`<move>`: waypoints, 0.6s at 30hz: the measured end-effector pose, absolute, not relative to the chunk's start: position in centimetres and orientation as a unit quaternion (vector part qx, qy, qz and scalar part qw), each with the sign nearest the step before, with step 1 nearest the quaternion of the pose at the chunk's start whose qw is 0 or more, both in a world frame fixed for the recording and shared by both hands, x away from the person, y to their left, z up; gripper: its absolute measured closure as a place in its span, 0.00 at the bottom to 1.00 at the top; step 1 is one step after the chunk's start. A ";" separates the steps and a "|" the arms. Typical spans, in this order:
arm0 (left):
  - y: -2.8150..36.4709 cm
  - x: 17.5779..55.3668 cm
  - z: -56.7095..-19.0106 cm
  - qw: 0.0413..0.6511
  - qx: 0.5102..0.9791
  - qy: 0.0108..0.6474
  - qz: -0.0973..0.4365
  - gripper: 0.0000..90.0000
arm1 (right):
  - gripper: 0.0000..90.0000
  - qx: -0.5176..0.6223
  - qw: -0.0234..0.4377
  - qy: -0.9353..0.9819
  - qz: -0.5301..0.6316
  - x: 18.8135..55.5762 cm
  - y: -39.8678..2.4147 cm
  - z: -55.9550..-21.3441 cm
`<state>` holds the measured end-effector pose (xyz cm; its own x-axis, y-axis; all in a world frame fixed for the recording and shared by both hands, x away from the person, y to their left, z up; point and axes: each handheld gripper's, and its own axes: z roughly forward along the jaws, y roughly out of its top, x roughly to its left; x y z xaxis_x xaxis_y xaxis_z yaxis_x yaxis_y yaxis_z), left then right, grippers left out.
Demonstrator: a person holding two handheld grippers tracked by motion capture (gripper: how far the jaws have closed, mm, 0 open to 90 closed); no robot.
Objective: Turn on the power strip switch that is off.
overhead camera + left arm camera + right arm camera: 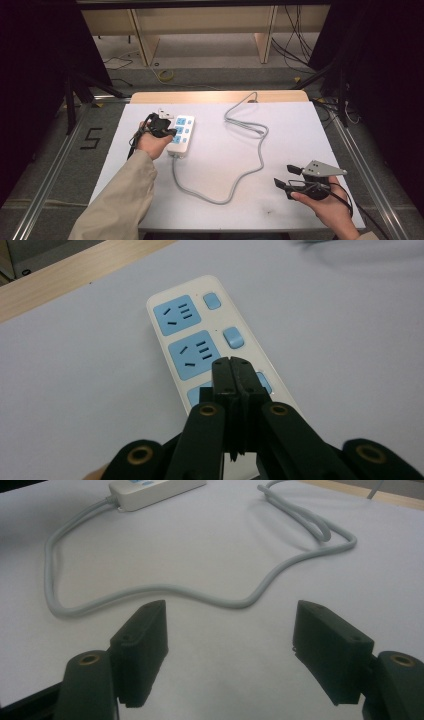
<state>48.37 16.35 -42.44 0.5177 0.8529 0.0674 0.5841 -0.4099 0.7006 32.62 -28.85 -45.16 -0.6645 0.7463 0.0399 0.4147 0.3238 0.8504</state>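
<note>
A white plastic power strip with pale blue sockets and blue switches [182, 135] lies on the left half of the white tabletop [295, 130], its length running away from the person, well clear of the left edge and a short way in from the far wooden edge strip [200, 96]. Its grey round cord [250, 170] leaves the near end, loops toward the person, swings right through the middle of the table, then winds back to the far edge. The largest open stretch is the right half of the table beyond the cord; the near left corner is also bare.

The left gripper [233, 371] hangs over the near part of the strip, its two black jaws pressed together with nothing between them, tips above the third socket and switch. The left hand [152, 142] holds it just beside the strip's left side, beige sleeve [120, 200] slanting in from the bottom.

The right gripper [230, 630] rests low near the table's near right corner, jaws spread wide apart and empty, pointing left toward the cord's loop. The right hand [330, 207] grips it from below.
</note>
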 end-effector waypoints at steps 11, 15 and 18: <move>16.0 49.0 -42.3 0.313 0.813 0.442 0.213 1.00 | 0.34 0.368 0.185 0.792 0.451 32.6 -28.9 -45.2; 15.7 49.3 -42.3 0.310 0.815 0.440 0.213 1.00 | 0.34 0.369 0.185 0.791 0.451 32.6 -28.9 -45.2; 15.7 49.5 -42.3 0.308 0.816 0.440 0.213 1.00 | 0.34 0.369 0.185 0.791 0.451 32.6 -28.9 -45.2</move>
